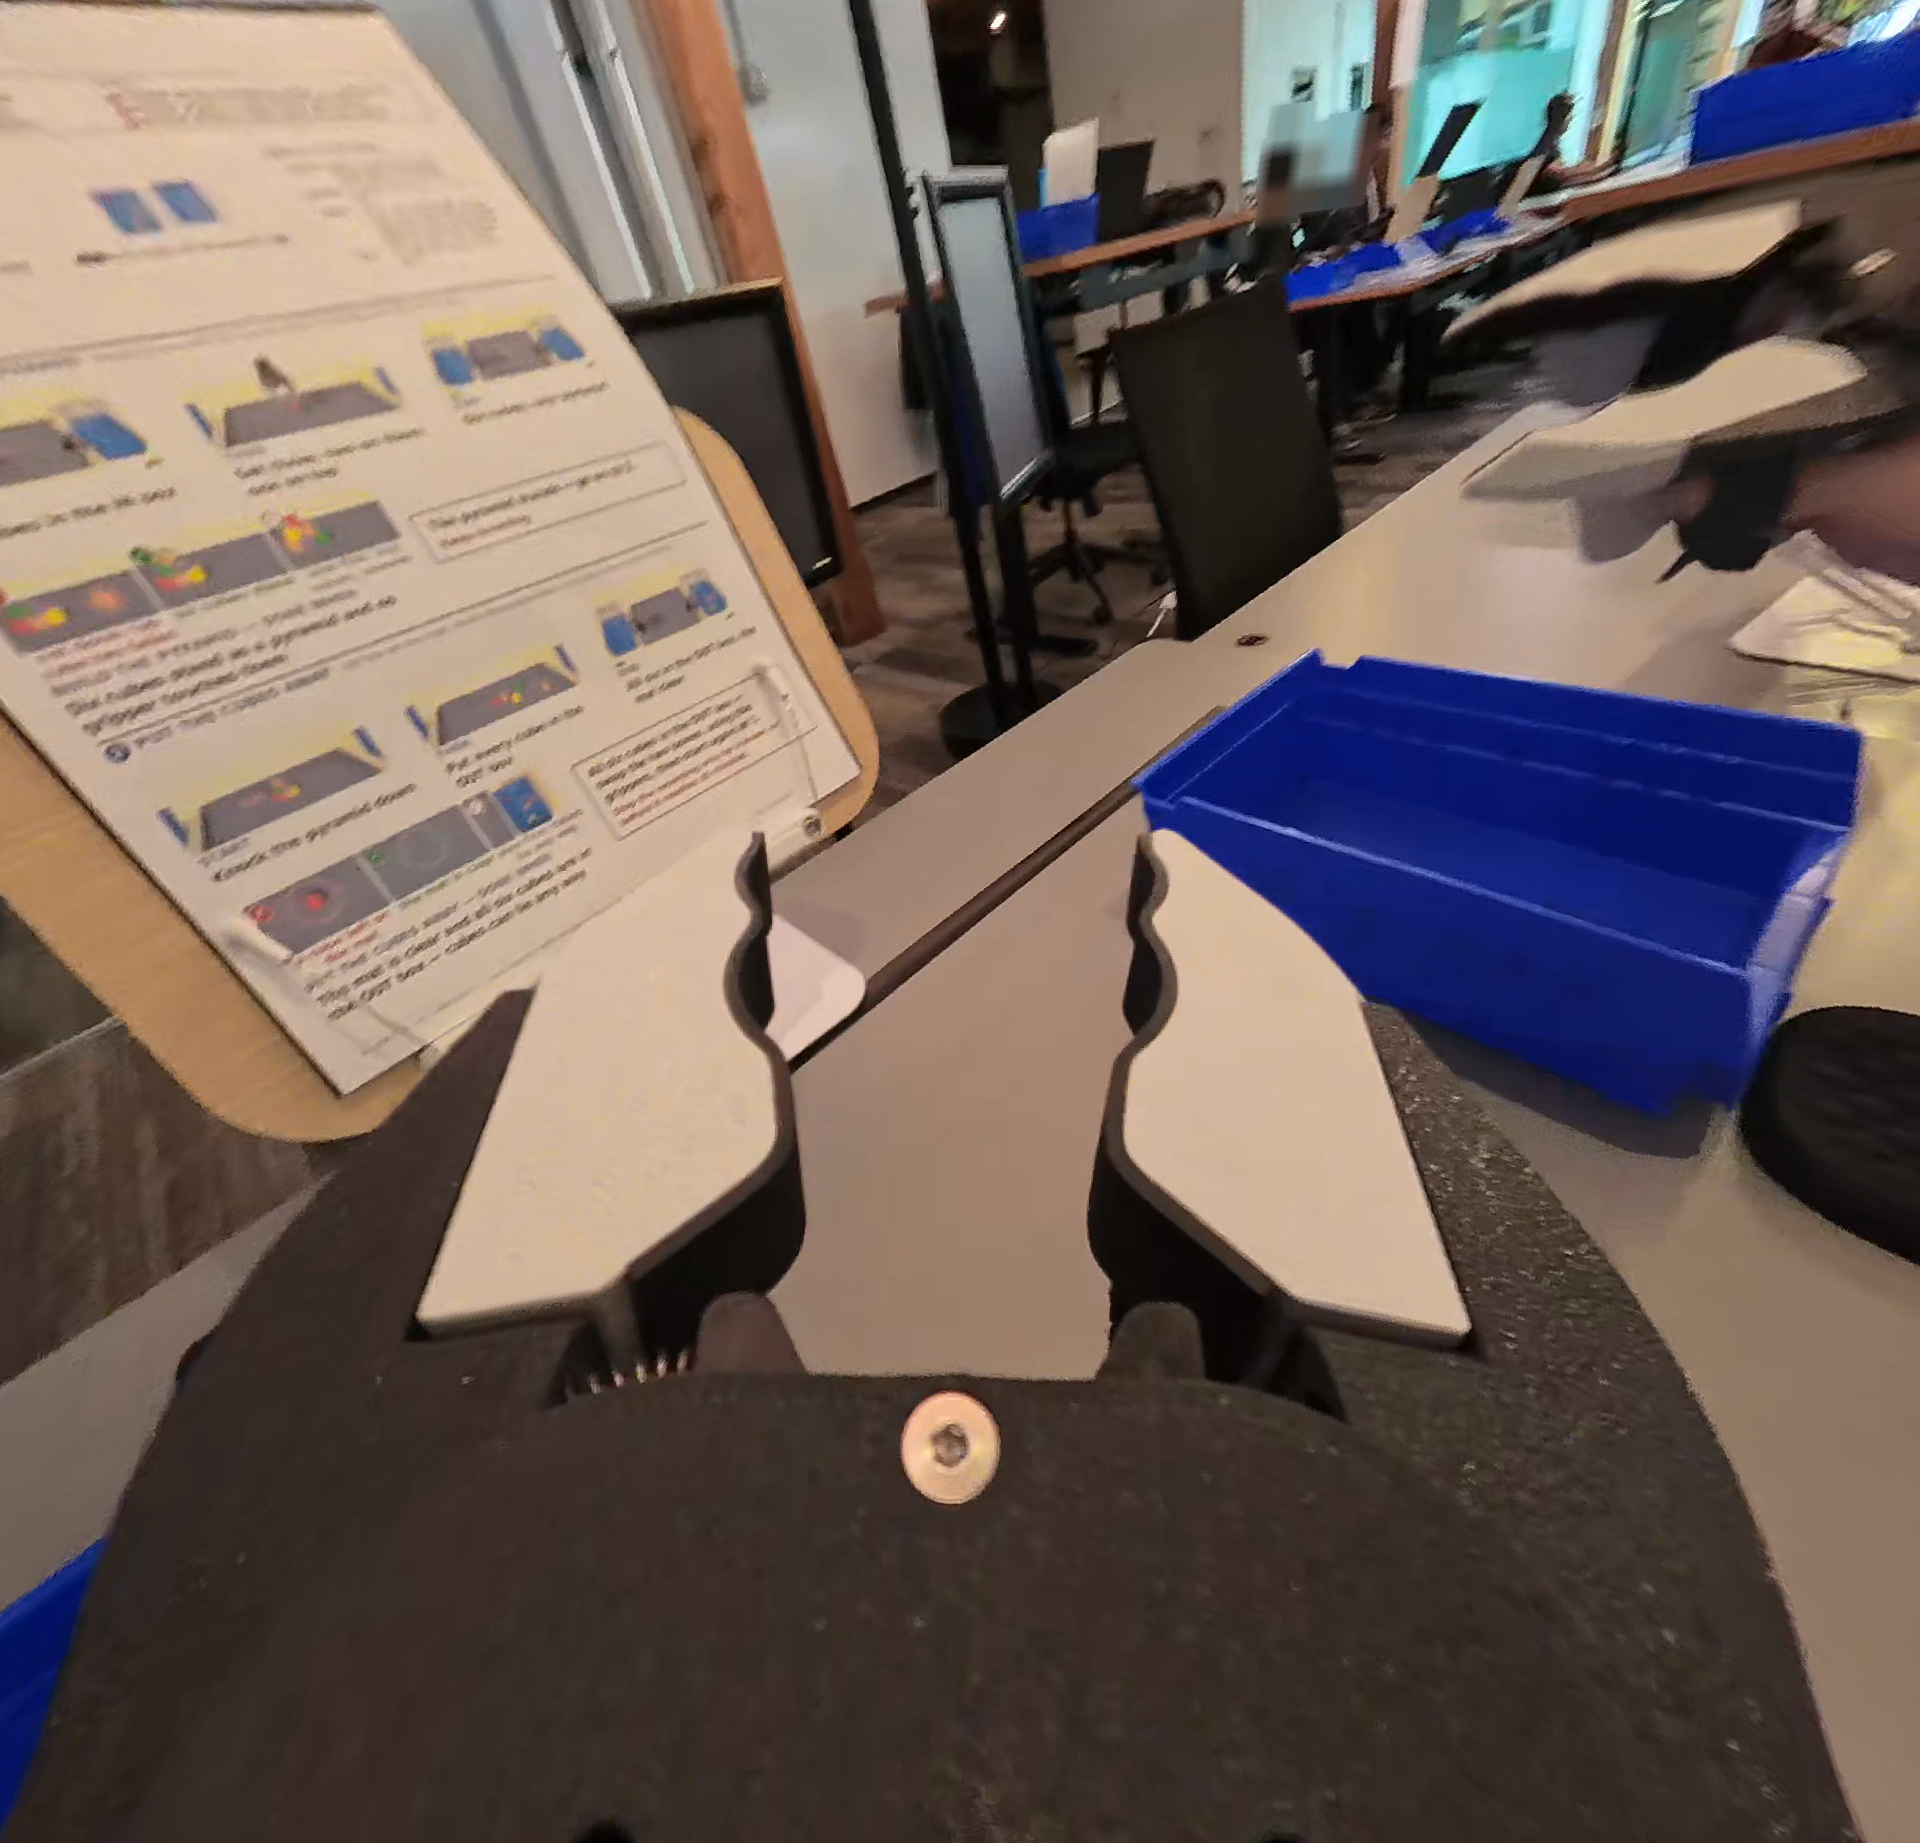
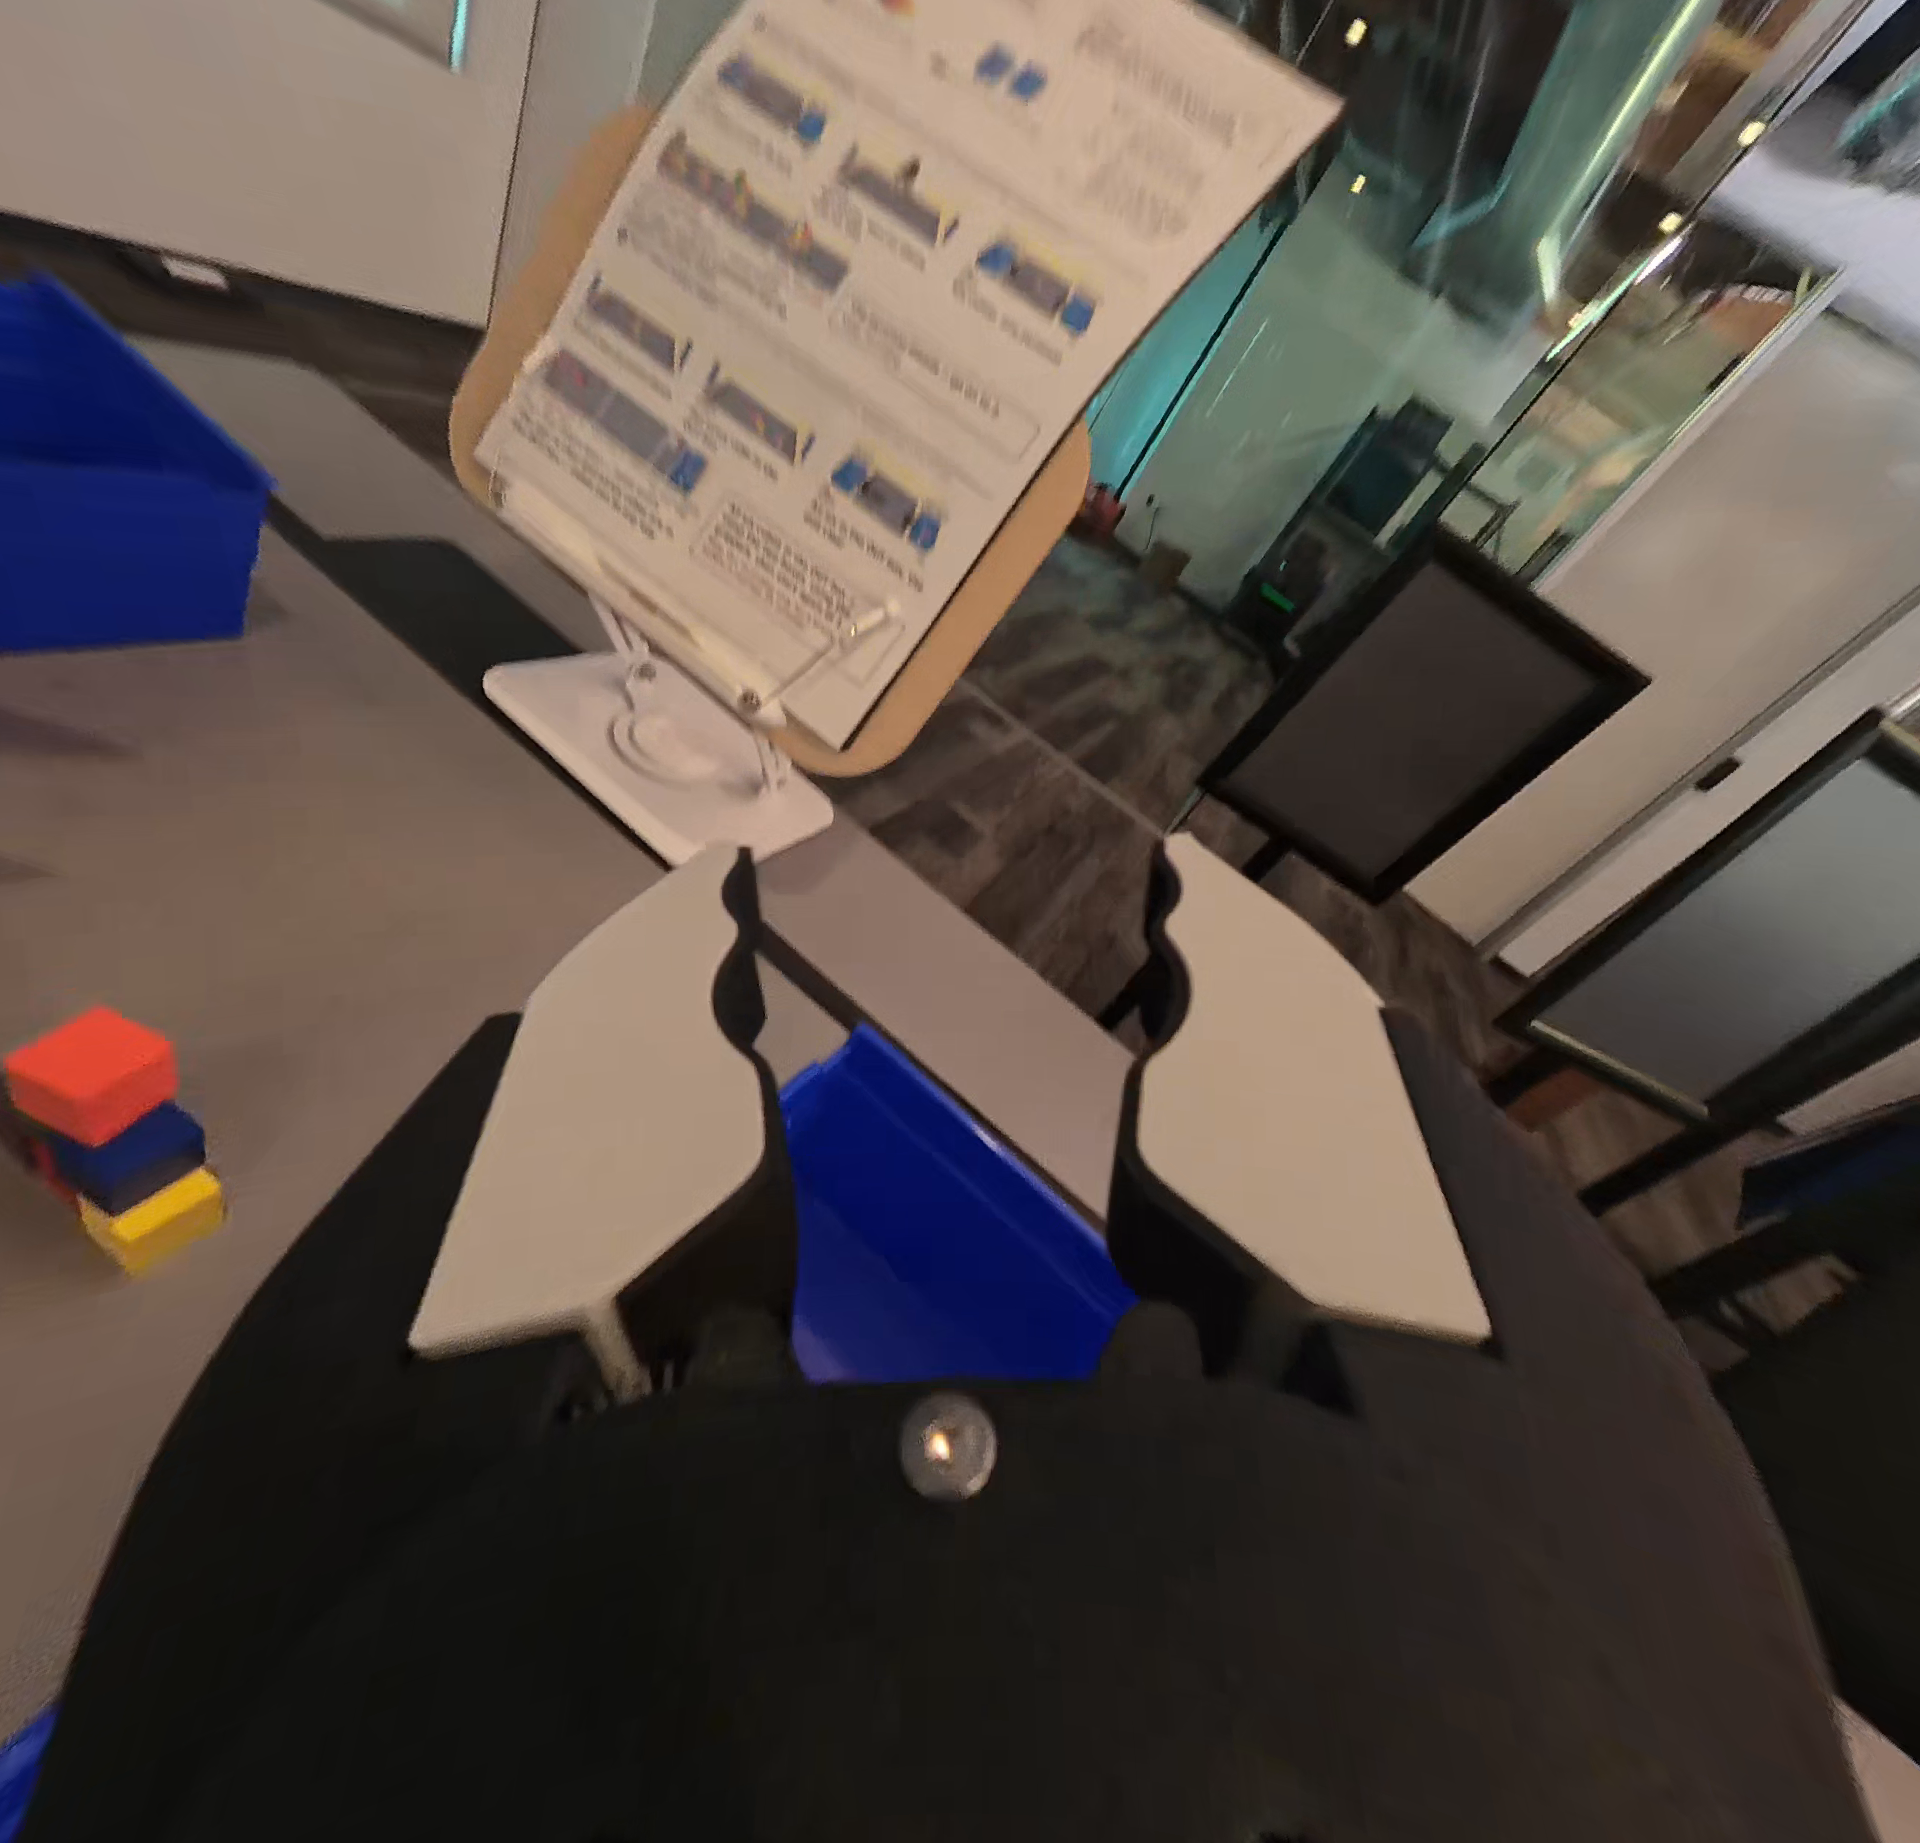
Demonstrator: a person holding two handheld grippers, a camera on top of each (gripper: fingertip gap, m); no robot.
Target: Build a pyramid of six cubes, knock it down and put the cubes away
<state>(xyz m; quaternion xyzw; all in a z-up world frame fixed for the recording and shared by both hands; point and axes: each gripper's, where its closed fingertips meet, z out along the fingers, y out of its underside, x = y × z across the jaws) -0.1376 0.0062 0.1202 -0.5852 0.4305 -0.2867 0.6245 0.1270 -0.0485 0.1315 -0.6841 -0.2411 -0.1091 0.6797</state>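
Left gripper (image 1: 951,920) spread wide at centre frame, pinching nothing, above grey table (image 1: 1455,588); blue bin (image 1: 1507,858) at right, no cubes visible inside; instruction sheet (image 1: 343,505) at upper left. Right gripper (image 2: 951,920) likewise spread and empty, over another blue bin (image 2: 925,1243); stacked cubes at lower left: red cube (image 2: 91,1071) over blue cube (image 2: 130,1159) over yellow cube (image 2: 156,1222).

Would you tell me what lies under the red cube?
The red cube sits on a blue cube, with a yellow cube lower. The stack's left side is cut off.
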